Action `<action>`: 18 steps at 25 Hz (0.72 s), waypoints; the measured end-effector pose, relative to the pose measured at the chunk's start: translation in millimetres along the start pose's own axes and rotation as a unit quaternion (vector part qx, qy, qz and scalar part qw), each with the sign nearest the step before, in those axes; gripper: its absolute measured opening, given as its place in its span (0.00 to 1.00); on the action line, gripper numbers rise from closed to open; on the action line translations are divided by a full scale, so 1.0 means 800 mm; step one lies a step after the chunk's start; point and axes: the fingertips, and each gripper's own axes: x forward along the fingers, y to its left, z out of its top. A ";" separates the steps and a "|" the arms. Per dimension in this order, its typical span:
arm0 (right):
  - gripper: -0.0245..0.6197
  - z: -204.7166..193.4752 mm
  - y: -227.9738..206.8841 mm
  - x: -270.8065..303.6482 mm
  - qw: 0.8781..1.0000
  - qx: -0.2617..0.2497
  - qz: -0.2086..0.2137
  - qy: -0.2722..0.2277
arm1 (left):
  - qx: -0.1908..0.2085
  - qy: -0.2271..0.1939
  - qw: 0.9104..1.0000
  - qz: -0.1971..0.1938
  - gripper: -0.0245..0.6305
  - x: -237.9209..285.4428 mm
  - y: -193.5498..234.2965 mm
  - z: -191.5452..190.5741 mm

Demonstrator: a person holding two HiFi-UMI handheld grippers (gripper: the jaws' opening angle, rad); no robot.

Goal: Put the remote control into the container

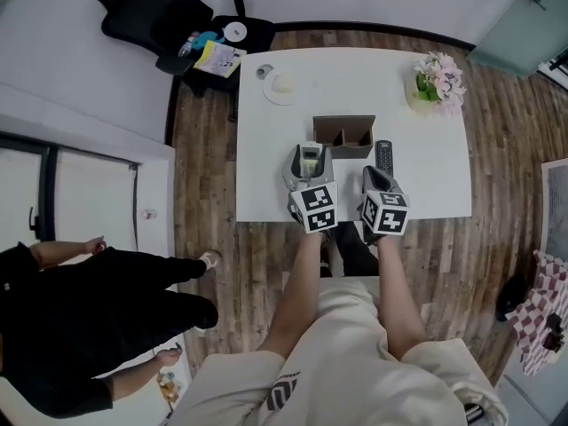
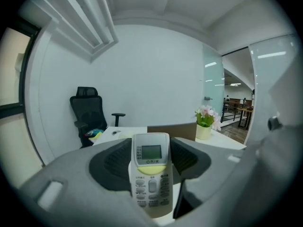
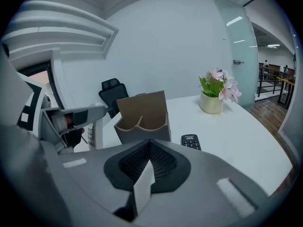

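Note:
A white air-conditioner remote (image 2: 150, 174) with a small screen stands lengthwise between the jaws of my left gripper (image 2: 151, 157), which is shut on it. In the head view that remote (image 1: 310, 160) is in the left gripper (image 1: 309, 154) just short of the brown open-top container (image 1: 343, 136). A black remote (image 1: 383, 155) lies flat on the white table (image 1: 266, 176), right of the container. My right gripper (image 1: 376, 178) hovers just behind it, shut and empty. In the right gripper view the right gripper (image 3: 149, 162) faces the container (image 3: 142, 117) and the black remote (image 3: 191, 141).
A pot of pink flowers (image 1: 437, 82) stands at the table's far right corner, a white round dish (image 1: 282, 87) at the far left. A black office chair (image 1: 177, 20) with small items is beyond the table. A person in black (image 1: 89, 327) stands at the left.

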 end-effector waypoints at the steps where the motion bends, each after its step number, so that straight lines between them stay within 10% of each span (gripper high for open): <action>1: 0.04 0.003 -0.001 0.000 1.000 0.003 -0.001 -0.004 | 0.006 -0.013 1.000 -0.006 0.44 0.000 -0.006 0.009; 18: 0.04 0.059 -0.048 0.017 1.000 -0.019 -0.016 -0.010 | 0.024 -0.182 0.982 -0.040 0.44 0.039 -0.052 0.114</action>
